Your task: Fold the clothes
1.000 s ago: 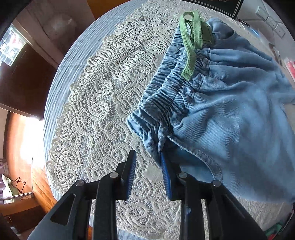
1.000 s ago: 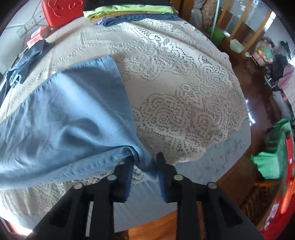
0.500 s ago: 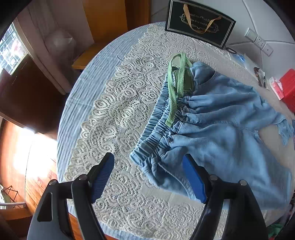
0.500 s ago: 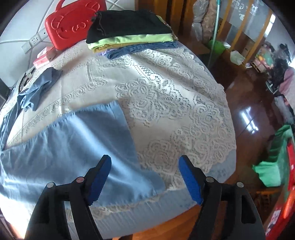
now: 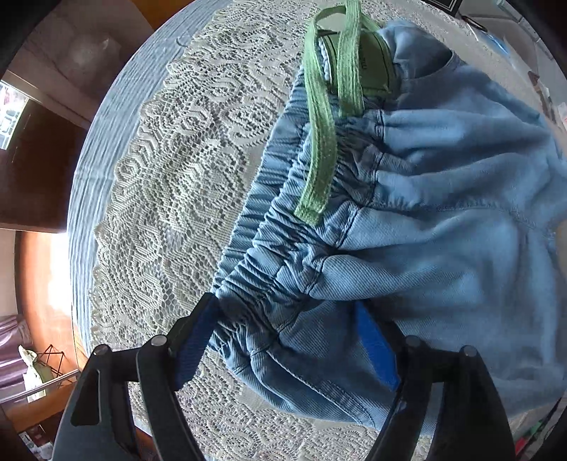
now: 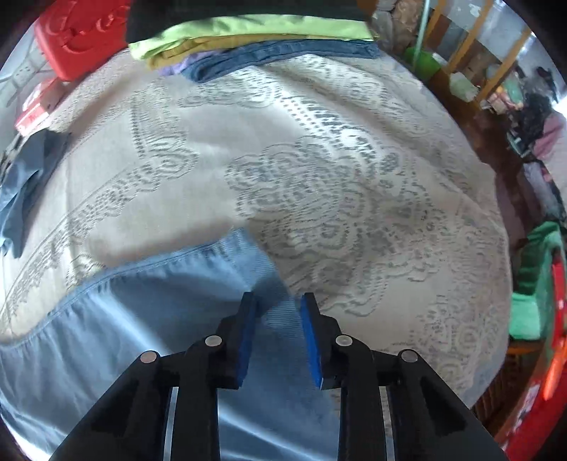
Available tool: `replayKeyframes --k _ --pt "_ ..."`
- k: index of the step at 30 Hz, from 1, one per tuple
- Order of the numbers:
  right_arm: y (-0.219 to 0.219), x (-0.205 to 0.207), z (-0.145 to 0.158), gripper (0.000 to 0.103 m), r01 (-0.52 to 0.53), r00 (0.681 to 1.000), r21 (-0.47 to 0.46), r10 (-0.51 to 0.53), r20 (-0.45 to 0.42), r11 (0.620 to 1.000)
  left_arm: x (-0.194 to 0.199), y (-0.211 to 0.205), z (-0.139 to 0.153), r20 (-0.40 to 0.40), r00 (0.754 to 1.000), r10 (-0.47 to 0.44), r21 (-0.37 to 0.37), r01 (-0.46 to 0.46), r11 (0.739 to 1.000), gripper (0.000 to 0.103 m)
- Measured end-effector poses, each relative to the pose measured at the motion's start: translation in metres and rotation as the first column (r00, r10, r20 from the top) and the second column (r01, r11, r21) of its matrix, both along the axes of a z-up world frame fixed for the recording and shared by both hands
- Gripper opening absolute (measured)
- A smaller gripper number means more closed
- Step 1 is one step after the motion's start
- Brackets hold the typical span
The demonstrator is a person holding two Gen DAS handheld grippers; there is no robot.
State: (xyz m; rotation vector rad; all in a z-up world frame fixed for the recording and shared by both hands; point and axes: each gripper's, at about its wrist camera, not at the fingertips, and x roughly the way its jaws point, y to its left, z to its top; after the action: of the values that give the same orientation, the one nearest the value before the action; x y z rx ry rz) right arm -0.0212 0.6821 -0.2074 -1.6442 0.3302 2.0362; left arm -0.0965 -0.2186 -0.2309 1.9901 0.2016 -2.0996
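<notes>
Light blue shorts [image 5: 443,248] lie spread on the lace tablecloth [image 5: 170,177], with a gathered elastic waistband [image 5: 269,255] and a green drawstring [image 5: 319,142]. My left gripper [image 5: 283,308] points down, open wide, and straddles the near corner of the waistband. In the right wrist view the shorts' leg [image 6: 141,319] ends in a hem corner. My right gripper [image 6: 277,299] is closing there: the corner lies between the blue pads, with a gap still showing on both sides.
A stack of folded clothes [image 6: 248,39] and a red case [image 6: 81,32] stand at the table's far side. A dark blue garment [image 6: 24,184] lies at the left. The table edge drops to a wooden floor on the right, near a green bin [image 6: 535,283].
Both grippers let go of the shorts, opened wide and drew back. The left now straddles the waistband corner from close in; the right has come in over the hem corner and narrowed.
</notes>
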Motion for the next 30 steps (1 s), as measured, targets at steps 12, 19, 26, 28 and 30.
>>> replayKeyframes --k 12,19,26,28,30 --pt "-0.083 -0.120 0.073 0.061 -0.198 0.958 -0.281 0.125 -0.258 0.939 -0.122 -0.023 0.062 -0.150 0.988 0.040 0.022 -0.037 0.999 0.079" --pt "-0.146 -0.219 0.067 0.061 -0.220 0.967 -0.240 0.179 -0.181 0.946 -0.172 -0.008 0.019 -0.107 0.994 -0.011 0.043 0.016 0.999 0.079" --pt "-0.178 -0.292 0.023 0.041 -0.201 0.979 -0.149 0.203 -0.001 0.968 -0.179 0.012 -0.012 -0.050 0.995 -0.084 0.029 0.086 0.996 0.048" --pt "-0.184 -0.293 0.025 0.002 -0.230 0.973 -0.140 0.231 -0.005 0.963 -0.177 0.011 -0.011 -0.061 0.995 -0.078 0.026 0.079 0.997 0.048" --pt "-0.189 -0.290 0.034 0.002 -0.262 0.965 -0.138 0.259 -0.041 0.955 -0.173 0.007 -0.012 -0.068 0.996 -0.061 0.044 0.064 0.997 0.048"
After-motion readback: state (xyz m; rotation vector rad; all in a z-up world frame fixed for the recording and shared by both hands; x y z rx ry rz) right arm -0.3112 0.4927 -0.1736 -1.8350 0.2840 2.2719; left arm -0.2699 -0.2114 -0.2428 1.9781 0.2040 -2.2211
